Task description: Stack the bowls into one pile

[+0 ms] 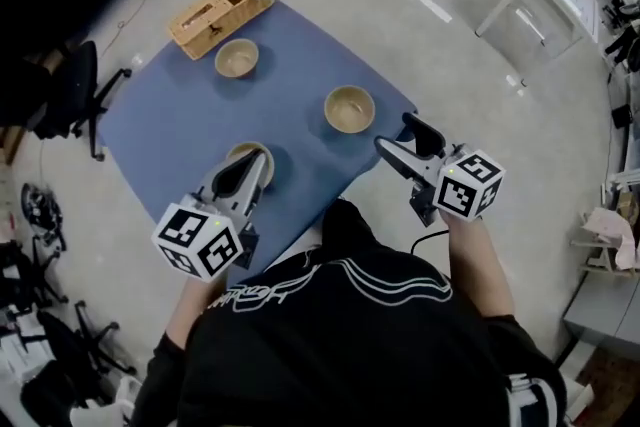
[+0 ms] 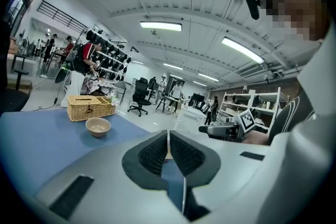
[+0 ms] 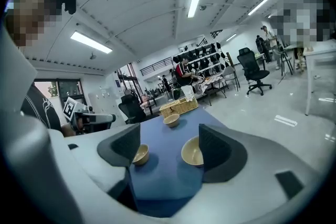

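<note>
The bench, draped in smooth blue cloth, carried every item. A rectangular woven wicker basket stood at its far corner and serves as reference.

The left tongs hung farthest from the basket, pressed almost together and gripping nothing. They were judged to be poised above the nearest bowl for a pick. The right tongs, also well apart from the basket, were spread wide and empty, presumably ready to take a rim.

Three round, tan, matt bowls sat separately, none stacked:
- One bowl sat just beside the basket.
- A second bowl sat well apart from the basket, towards the right edge.
- The third bowl sat farthest from the basket, beneath the left tongs.
</note>
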`<state>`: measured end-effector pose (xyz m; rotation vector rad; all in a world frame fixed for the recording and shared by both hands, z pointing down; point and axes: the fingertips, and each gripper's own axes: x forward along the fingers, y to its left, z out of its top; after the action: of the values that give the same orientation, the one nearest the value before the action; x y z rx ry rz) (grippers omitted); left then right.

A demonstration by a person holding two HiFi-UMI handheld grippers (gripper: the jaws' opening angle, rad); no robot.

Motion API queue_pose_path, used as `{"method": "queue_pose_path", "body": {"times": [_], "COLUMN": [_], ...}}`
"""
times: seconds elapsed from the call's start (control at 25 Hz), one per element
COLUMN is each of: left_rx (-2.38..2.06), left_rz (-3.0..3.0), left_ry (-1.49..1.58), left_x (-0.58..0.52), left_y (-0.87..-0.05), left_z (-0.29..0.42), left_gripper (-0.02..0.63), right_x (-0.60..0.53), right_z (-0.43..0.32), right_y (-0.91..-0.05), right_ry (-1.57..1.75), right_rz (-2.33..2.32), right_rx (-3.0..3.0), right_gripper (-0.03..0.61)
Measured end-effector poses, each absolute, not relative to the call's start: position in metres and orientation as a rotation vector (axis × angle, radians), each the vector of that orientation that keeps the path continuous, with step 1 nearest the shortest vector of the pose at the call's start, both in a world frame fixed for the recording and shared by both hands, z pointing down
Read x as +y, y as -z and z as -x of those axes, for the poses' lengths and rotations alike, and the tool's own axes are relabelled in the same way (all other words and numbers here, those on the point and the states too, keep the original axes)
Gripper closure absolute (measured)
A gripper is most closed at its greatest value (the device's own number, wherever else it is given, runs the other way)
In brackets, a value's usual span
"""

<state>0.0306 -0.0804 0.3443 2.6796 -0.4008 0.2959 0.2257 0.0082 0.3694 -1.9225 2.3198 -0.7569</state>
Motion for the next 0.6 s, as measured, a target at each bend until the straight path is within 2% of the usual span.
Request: {"method": "queue_pose_path", "body": {"times": [0.6], "left_rx": [-0.561], "left_rz": [-2.571], "left_ry": [-0.367], "left_x": [-0.137], "left_y": [-0.381], "left_z": [-0.063], "left_gripper": [0.58], "right_x": [-0.069], "right_z": [-0.28], "right_y": [-0.462], "right_ry": [1.022], "right_rz": [1.936], "right_rx": [2.449], "right_gripper": [0.216]}}
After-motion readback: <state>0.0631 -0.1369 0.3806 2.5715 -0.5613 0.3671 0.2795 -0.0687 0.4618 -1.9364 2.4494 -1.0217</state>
